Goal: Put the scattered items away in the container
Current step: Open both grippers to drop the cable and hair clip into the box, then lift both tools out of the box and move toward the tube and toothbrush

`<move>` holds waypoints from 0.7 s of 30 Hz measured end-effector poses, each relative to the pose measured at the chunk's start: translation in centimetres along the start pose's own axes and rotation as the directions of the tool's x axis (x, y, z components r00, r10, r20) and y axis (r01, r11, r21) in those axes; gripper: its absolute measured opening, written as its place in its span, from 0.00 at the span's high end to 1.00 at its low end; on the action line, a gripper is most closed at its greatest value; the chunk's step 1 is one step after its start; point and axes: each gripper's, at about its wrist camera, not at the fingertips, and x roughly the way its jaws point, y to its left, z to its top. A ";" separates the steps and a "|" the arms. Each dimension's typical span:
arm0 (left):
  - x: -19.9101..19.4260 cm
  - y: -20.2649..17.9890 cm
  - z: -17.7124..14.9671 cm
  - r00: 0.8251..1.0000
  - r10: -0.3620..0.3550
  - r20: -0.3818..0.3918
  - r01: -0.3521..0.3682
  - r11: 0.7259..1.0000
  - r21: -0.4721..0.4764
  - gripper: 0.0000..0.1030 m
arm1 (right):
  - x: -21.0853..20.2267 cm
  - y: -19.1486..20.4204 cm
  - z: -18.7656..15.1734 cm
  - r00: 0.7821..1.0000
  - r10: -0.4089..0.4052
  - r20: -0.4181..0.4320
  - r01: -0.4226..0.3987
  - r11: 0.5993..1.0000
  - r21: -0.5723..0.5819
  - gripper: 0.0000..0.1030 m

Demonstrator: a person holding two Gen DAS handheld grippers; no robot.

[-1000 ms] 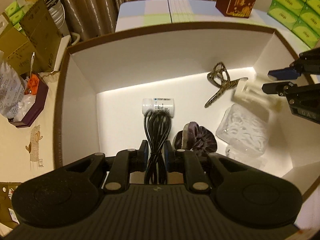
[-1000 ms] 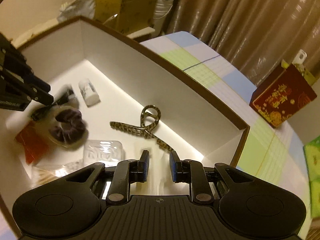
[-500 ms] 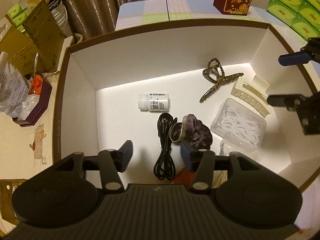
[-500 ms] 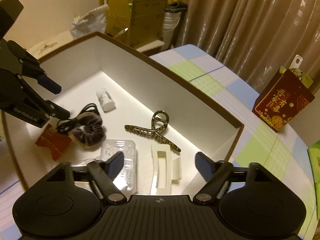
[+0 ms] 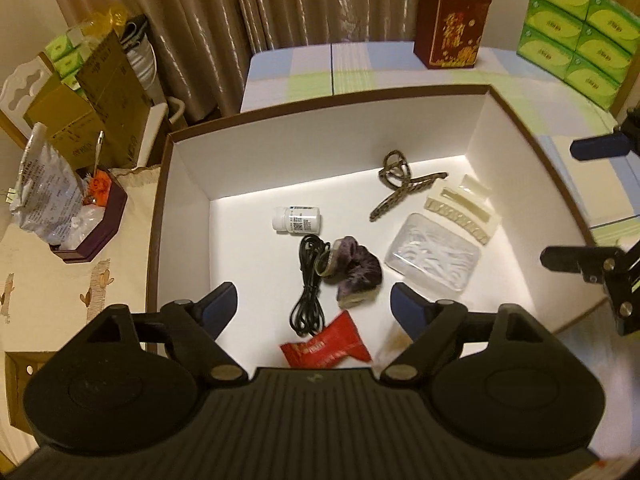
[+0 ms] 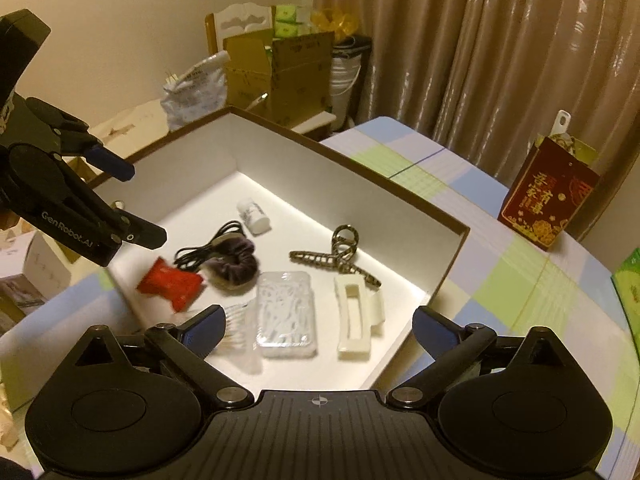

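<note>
A white box with a brown rim [image 5: 320, 104] holds a black cable [image 5: 308, 284], a purple scrunchie [image 5: 356, 272], a white pill bottle [image 5: 297, 219], a leopard hair claw [image 5: 400, 184], a cream hair claw [image 5: 460, 208], a clear plastic case [image 5: 432, 258] and a red packet [image 5: 324, 350]. My left gripper [image 5: 314, 300] hangs above the cable, jaws opening, nothing between the pads. Above the box's near corner my right gripper [image 6: 318, 320] hangs with jaws opening wide and empty; the cream claw [image 6: 354, 320] lies below it on the box floor.
A red gift bag [image 5: 452, 28] and green tissue packs [image 5: 580, 28] stand on the checked tablecloth behind the box. Cardboard boxes [image 5: 92, 108] and a dark tray of bags [image 5: 92, 232] sit to the left. Curtains hang behind.
Both grippers went from shut to wide open and rose back from the box. The left let go of the black cable, the right of the cream claw; both lie on the box floor.
</note>
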 end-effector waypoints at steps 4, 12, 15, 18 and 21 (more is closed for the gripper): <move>-2.1 -1.1 -1.1 1.000 0.007 0.021 -0.007 1.000 -0.007 0.13 | -1.8 0.7 -1.3 1.000 0.012 0.011 -0.012 1.000 0.011 0.05; -5.3 -3.5 -4.0 0.999 0.014 0.041 -0.012 0.999 -0.037 0.11 | -4.9 2.2 -4.1 0.999 0.041 0.027 -0.042 0.999 0.028 0.05; -6.4 -4.5 -5.1 0.999 0.014 0.041 -0.012 0.999 -0.037 0.11 | -5.9 2.5 -5.2 0.998 0.055 0.026 -0.056 0.998 0.037 0.05; -7.4 -5.4 -6.3 0.999 0.018 0.041 -0.016 0.999 -0.036 0.11 | -6.9 2.6 -6.3 0.998 0.065 0.021 -0.066 0.997 0.042 0.05; -7.9 -6.4 -7.1 0.999 0.010 0.032 -0.009 0.999 -0.042 0.10 | -7.7 2.5 -7.7 0.997 0.071 0.014 -0.072 0.996 0.053 0.05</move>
